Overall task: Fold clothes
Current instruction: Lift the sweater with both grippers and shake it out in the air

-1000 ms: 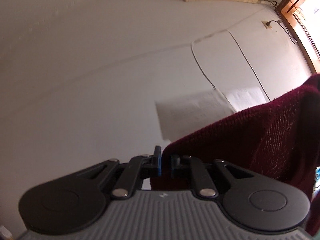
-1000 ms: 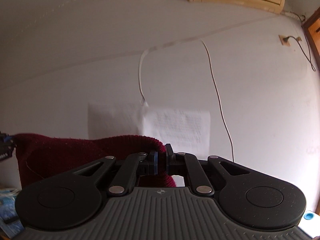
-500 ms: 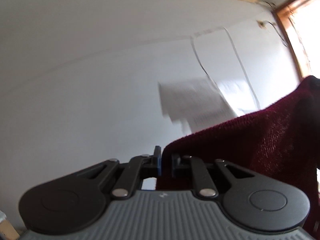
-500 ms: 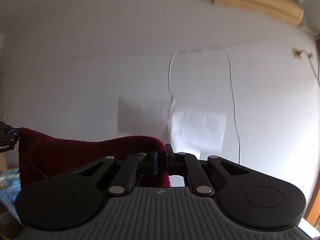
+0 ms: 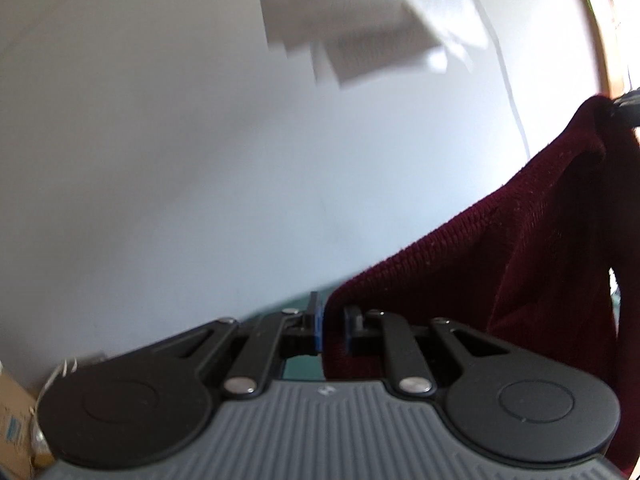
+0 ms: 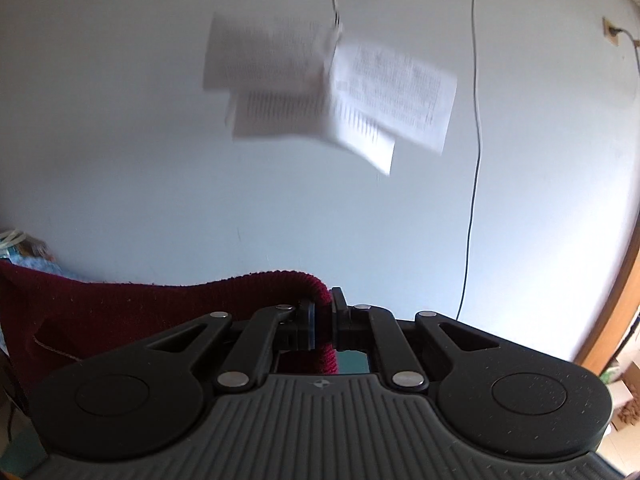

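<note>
While both grippers have the maroon knit sweater (image 5: 540, 248) pinched by its edge, left gripper (image 5: 331, 326) and right gripper (image 6: 323, 326) nearly closed on it, it hangs between them, running off toward 3 o'clock in my left view. Folding looks barely started, no crease yet.

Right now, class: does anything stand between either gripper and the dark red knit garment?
Nothing visible. The left gripper and the right gripper each have their jaws closed on the knit garment's edge, so it hangs stretched between them before the white wall.
</note>
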`<action>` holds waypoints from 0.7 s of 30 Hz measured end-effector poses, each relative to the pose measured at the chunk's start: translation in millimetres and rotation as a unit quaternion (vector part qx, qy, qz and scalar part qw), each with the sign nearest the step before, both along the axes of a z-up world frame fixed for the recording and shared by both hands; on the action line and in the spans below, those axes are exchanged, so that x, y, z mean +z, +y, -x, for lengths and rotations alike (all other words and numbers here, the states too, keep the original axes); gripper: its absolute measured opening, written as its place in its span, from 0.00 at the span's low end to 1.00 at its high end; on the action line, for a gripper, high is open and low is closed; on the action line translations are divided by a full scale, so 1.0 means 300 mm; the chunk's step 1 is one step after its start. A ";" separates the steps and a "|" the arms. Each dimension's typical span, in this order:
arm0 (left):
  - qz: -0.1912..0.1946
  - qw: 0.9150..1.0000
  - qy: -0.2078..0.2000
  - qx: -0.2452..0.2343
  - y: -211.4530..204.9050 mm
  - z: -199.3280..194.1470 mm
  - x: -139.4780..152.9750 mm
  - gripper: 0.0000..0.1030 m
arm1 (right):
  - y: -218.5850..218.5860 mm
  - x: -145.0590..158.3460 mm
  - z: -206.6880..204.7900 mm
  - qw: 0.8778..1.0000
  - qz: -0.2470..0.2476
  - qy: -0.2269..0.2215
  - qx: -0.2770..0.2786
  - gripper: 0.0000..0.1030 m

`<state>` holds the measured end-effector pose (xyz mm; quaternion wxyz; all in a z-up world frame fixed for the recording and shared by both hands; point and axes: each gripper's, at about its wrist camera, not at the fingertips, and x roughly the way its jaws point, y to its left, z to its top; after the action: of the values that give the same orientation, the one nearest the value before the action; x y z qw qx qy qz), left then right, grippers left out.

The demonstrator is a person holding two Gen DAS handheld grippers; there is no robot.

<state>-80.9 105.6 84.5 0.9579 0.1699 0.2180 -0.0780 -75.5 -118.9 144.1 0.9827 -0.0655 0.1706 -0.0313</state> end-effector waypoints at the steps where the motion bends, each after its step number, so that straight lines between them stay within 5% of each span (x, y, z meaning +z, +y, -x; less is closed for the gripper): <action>1: -0.004 1.000 0.012 0.007 -0.011 -0.033 -0.031 0.15 | 0.004 -0.026 -0.022 1.000 0.003 0.007 -0.003 0.07; 6: 0.001 0.997 0.068 0.040 -0.039 -0.143 -0.160 0.14 | -0.007 -0.142 -0.122 0.999 -0.015 0.049 -0.010 0.07; 14: 0.017 0.997 0.048 0.067 -0.023 -0.175 -0.094 0.22 | -0.048 -0.167 -0.170 0.999 -0.015 0.051 -0.009 0.07; 21: -0.007 0.991 0.070 0.113 -0.067 -0.357 -0.203 0.22 | -0.068 -0.243 -0.290 0.997 -0.040 0.064 -0.008 0.07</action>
<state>26.0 85.5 23.6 0.9418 0.1454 0.3025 0.0210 11.4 -139.4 71.3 0.9714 -0.0268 0.2345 -0.0279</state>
